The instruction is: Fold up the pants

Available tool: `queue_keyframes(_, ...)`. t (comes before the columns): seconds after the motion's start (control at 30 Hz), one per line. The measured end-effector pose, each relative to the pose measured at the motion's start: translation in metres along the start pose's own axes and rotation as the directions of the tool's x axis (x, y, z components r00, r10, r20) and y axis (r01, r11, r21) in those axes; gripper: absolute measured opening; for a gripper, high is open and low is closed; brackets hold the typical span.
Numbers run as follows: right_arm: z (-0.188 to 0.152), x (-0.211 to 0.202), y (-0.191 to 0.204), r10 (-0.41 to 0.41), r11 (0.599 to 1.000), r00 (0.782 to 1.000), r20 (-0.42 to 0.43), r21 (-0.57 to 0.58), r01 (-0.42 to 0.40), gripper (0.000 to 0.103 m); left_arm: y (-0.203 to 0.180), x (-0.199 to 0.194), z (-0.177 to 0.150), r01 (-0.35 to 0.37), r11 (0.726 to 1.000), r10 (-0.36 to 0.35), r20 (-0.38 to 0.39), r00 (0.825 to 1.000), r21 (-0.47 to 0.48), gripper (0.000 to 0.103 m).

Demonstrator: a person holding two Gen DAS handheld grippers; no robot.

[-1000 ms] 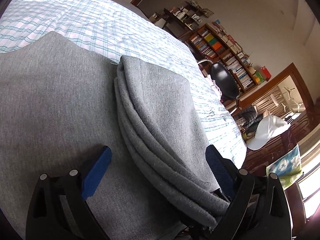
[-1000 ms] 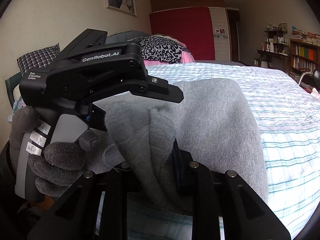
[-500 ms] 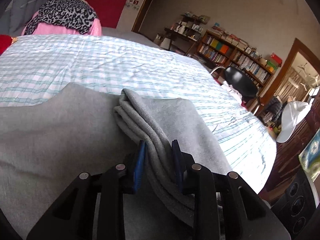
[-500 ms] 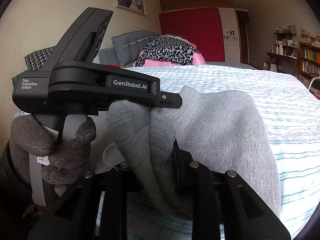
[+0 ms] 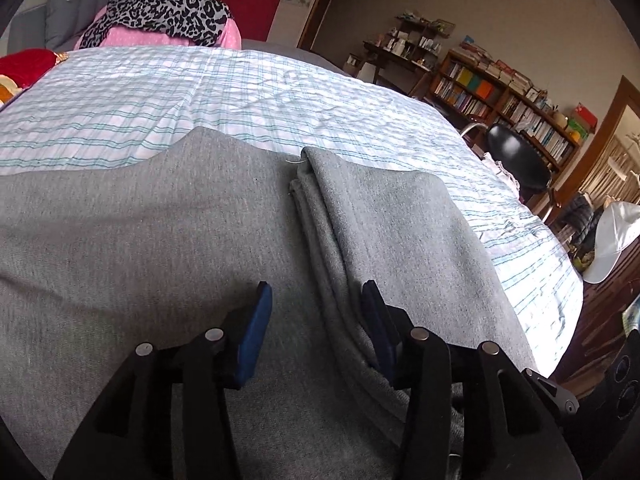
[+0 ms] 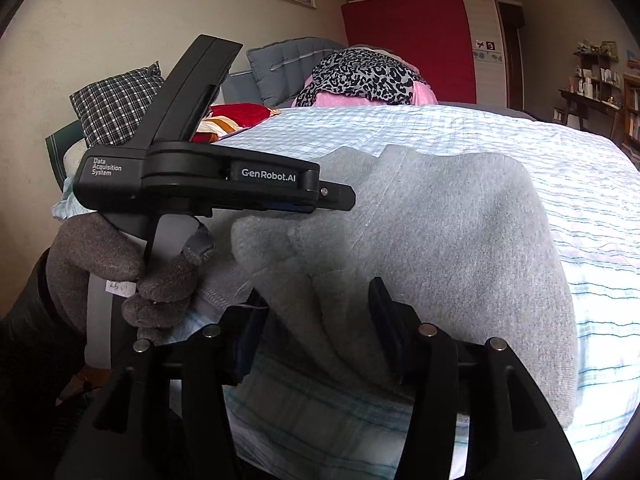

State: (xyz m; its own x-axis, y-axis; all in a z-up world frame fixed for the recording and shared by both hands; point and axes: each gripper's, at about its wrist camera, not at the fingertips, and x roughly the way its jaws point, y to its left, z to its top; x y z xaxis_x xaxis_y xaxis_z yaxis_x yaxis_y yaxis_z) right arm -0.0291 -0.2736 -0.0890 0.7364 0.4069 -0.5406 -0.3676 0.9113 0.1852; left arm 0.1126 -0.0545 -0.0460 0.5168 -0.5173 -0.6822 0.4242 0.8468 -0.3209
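The grey pants (image 5: 160, 240) lie on the bed, with a folded layered part (image 5: 380, 220) on top at the right. My left gripper (image 5: 316, 320) is open, its blue pads on either side of the folded layers' edge, low over the cloth. In the right wrist view the folded pants (image 6: 440, 240) hang over the bed edge. My right gripper (image 6: 316, 320) is open around the thick folded end. The left gripper's black body (image 6: 208, 176), held by a gloved hand (image 6: 120, 272), lies over the pants at the left.
The bed has a white sheet with teal stripes (image 5: 240, 92). Pillows and a leopard-print cloth (image 5: 160, 12) lie at the headboard. A bookshelf (image 5: 500, 92), a black chair (image 5: 516, 160) and a white cap (image 5: 612, 240) stand to the right of the bed.
Both grippers were shut on the folded pants half a second ago and have opened. The pants now rest on the bed. The left gripper has levelled out.
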Motion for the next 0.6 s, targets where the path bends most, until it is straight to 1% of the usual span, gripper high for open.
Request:
queue_keyframes(0.1,-0.005,-0.022,-0.006,0.005,1.000,1.000,0.023,0.014,-0.006,0.055,-0.003,-0.010,0.000,-0.020,1.000,0.019,0.019,1.000,0.018,0.052)
queue_keyframes(0.2,-0.007,-0.040,-0.020,0.007,0.998,0.999,0.047,0.067,-0.010,0.055,-0.015,-0.022,0.000,-0.001,0.999,-0.002,0.043,0.999,0.048,0.056)
queue_keyframes(0.27,-0.007,-0.052,-0.033,-0.007,0.992,0.998,0.064,0.124,-0.001,0.055,-0.027,-0.029,0.000,0.021,0.996,-0.026,0.054,0.998,0.086,0.060)
queue_keyframes(0.3,-0.008,-0.058,-0.041,-0.013,0.988,0.997,0.072,0.155,0.001,0.055,-0.035,-0.031,0.001,0.032,0.993,-0.039,0.056,0.998,0.111,0.060)
queue_keyframes(0.4,-0.014,-0.069,-0.058,-0.061,0.975,0.994,0.088,0.220,0.040,0.055,-0.057,-0.033,-0.005,0.047,0.980,-0.057,0.046,0.997,0.191,0.064)
queue_keyframes(0.5,-0.015,-0.075,-0.062,-0.108,0.971,0.990,0.091,0.224,0.086,0.055,-0.073,-0.029,-0.016,0.020,0.964,-0.029,0.031,0.999,0.263,0.065)
queue_keyframes(0.6,-0.019,-0.073,-0.059,-0.154,0.974,0.985,0.071,0.178,0.140,0.055,-0.072,-0.019,-0.031,-0.010,0.960,0.012,-0.005,1.000,0.280,0.065)
